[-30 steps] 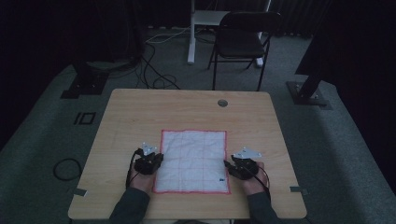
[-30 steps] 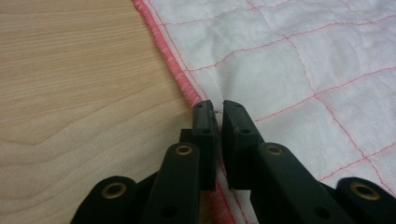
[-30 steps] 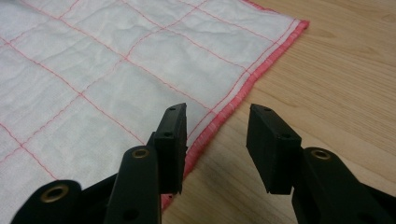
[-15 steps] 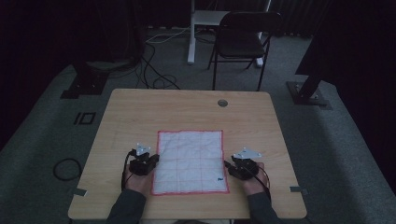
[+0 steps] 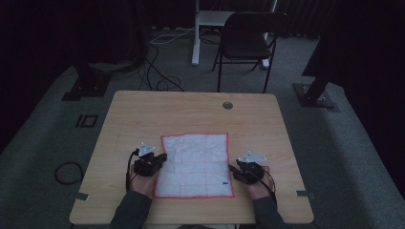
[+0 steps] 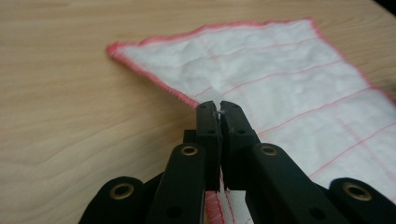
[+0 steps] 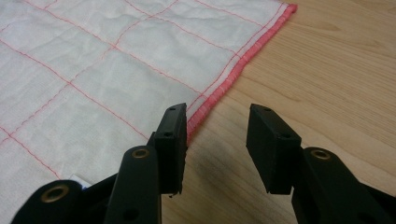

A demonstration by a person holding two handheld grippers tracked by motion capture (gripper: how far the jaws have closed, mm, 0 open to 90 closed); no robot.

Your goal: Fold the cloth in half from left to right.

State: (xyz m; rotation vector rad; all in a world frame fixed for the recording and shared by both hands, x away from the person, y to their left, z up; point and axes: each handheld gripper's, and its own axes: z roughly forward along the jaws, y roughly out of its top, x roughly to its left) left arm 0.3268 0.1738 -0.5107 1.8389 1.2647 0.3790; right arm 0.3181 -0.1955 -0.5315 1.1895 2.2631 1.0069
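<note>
One white cloth point(image 5: 196, 164) with a red hem and red grid lines lies flat on the near half of one wooden table point(image 5: 143, 114). Two grippers flank it. The left gripper point(image 6: 218, 108), at the cloth's 9 o'clock edge, has its jaws pressed together on the hem, pinching a fold of fabric. The right gripper point(image 7: 217, 140), at the cloth's 3 o'clock edge, stands with its jaws wide apart and holds nothing; one jaw sits over the hem, the other over bare wood. A small dark label point(image 5: 223, 182) shows near the cloth's 5 o'clock corner; its writing cannot be read. Beyond the table at 12 o'clock stand one folding chair point(image 5: 250, 38) and loose floor cables point(image 5: 160, 71).
</note>
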